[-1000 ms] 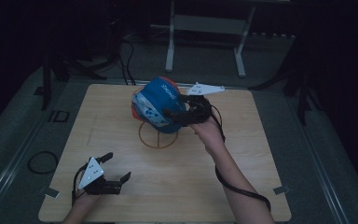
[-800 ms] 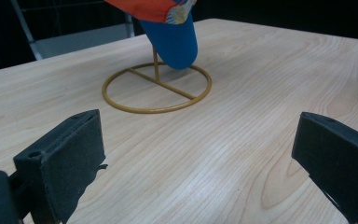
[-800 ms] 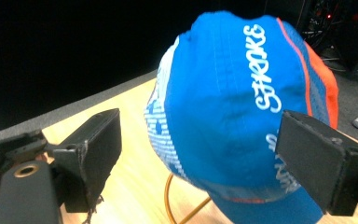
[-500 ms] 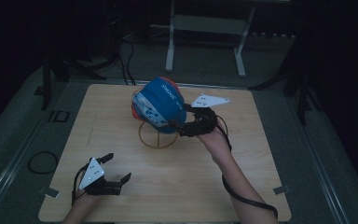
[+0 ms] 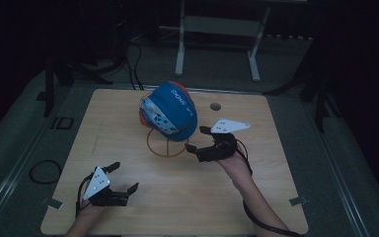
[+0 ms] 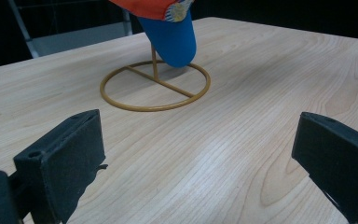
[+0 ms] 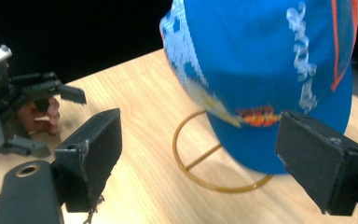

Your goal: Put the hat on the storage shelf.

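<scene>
Since a second ago the right gripper [image 5: 197,139] has let go of the cap [image 5: 169,111] and drawn back toward the person, down and to the right of it; the cap has stayed on its stand, and the left gripper [image 5: 122,177] has kept its place.

Blue, with an orange edge and a patterned panel, the cap hangs tilted on a thin gold wire stand [image 5: 167,144], whose ring base with a crossbar lies flat on the table [image 5: 276,163], a little behind the table's middle. The blue peak points down over the ring.

The right gripper's jaws stand wide apart and hold nothing; they face the cap from just beside it, not touching. In the right gripper view the cap [image 7: 270,70] fills the space beyond the two black pads, with the ring [image 7: 214,172] beneath it and the left gripper [image 7: 51,119] farther off at the left edge.

The left gripper sits low at the table's near left corner, well apart from the stand, its jaws also spread wide and empty. Its own view looks across bare wood to the ring [image 6: 154,86] and the cap's peak [image 6: 170,35].

The table is pale wood with a small round hole [image 5: 215,106] near its far edge. Around it the room is dark: grey floor, cables [image 5: 133,59], and a white metal frame [image 5: 217,34] behind.
</scene>
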{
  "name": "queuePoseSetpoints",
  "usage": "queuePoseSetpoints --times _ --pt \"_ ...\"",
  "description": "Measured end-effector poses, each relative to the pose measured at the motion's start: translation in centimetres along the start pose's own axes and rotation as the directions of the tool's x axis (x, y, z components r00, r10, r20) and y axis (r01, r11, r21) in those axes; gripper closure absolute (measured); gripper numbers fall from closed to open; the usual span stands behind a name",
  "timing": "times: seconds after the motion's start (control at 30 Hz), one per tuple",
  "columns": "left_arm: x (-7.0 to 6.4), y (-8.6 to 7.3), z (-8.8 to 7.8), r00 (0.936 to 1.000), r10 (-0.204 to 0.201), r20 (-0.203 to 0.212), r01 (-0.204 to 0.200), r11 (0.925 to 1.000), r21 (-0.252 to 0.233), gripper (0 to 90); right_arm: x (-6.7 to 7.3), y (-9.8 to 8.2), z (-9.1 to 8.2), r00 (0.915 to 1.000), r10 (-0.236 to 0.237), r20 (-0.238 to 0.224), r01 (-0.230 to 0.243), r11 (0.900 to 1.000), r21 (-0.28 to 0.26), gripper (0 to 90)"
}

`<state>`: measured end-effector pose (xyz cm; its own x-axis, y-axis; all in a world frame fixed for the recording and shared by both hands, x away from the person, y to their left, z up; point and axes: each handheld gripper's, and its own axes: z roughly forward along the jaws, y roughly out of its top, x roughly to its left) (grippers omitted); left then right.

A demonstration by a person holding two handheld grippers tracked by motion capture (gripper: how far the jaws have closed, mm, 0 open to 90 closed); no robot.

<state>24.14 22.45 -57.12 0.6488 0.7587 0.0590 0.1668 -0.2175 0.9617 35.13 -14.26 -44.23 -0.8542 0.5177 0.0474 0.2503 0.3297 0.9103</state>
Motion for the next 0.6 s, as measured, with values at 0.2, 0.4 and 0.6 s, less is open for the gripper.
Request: queuePoseSetpoints --times 0.2,0.4,0.6 --pt "0.0 0.0 0.0 1.0000 0.000 -0.005 0.000 1.0000 0.001 2.7 -0.4 -2.3 -0.1 0.9998 0.020 0.002 -0.020 1.000 0.008 14.8" --pt "0.1 -0.1 0.0 0.9999 -0.012 -0.001 0.012 0.9999 -0.004 2.7 -0.8 -4.9 -0.1 0.9997 0.025 -0.002 -0.025 0.999 0.029 14.8" --pt "0.0 -0.1 0.2 0.9999 -0.011 0.011 0.011 0.9999 0.010 2.7 -1.4 -7.3 -0.4 0.9998 0.018 0.009 -0.018 1.000 0.020 14.7"
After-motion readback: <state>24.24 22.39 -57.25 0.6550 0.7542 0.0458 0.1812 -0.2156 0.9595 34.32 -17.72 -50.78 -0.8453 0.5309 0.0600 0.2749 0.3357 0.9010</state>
